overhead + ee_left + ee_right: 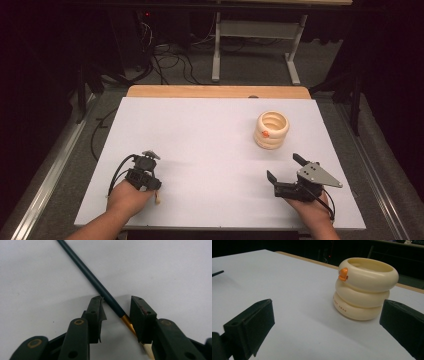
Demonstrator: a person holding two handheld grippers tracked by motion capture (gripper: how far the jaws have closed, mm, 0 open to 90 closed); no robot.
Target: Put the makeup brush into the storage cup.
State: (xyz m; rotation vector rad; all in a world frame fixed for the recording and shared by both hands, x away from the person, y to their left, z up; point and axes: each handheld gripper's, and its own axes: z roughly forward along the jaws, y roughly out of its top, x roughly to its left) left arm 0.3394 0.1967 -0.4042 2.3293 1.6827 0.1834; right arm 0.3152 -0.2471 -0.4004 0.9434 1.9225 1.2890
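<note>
A white, matte sheet covers the bench (200,140), with a strip of pale wood showing along its far edge. Beyond it the room is dark — grey carpet, a tangle of black cables on the floor, and the light metal legs of another desk.

On the right half of the bench stands a cream-coloured holder (272,130) shaped like three stacked, rounded rings, smooth and glossy, hollow at the top, with a small orange beak-like knob on its upper ring. Small lettering runs round its lowest ring.

The left gripper (116,306) sits near the front left of the bench, pointing down at the surface. Between its two black jaws lies a thin pencil (100,291) — a dark, slim, straight shaft ending in a gold-coloured band and a pale tip that runs under the right-hand jaw. The jaws stand narrowly apart; the pencil passes close to the inner edge of each, but whether the pads press on it I cannot tell. It lies flat on the white sheet, slanting away from the jaws.

The right gripper (285,167) rests at the front right, a grey three-cornered plate on top. Its jaws stand wide apart and hold nothing; the holder stands beyond them, apart from both.
</note>
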